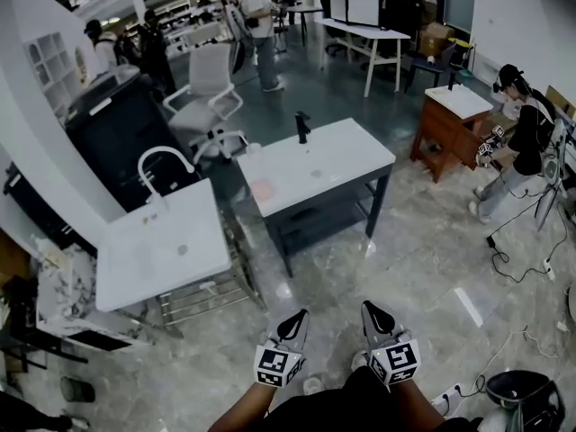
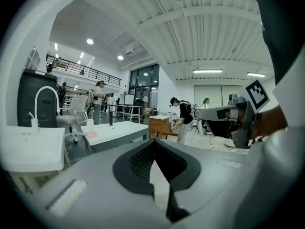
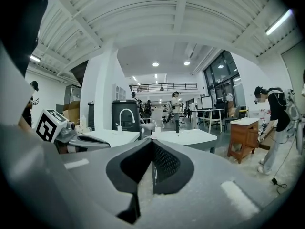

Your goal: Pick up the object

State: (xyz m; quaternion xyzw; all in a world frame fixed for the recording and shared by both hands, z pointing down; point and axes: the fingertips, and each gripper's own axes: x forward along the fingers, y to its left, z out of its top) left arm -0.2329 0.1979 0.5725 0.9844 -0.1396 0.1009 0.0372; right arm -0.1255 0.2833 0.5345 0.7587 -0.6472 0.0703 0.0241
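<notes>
Watching from the side: small white cup at the desk corner, contents too far to tell. Left claw and right claw are both pinched closed, gripping nothing. Pinkish flat object lies near the desk's left edge, well apart from them, open floor between.

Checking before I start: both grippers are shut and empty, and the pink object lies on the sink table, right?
Not quite: the head view shows the pink object on the middle white table, not the sink table. The left gripper and right gripper are indeed shut and empty.
</notes>
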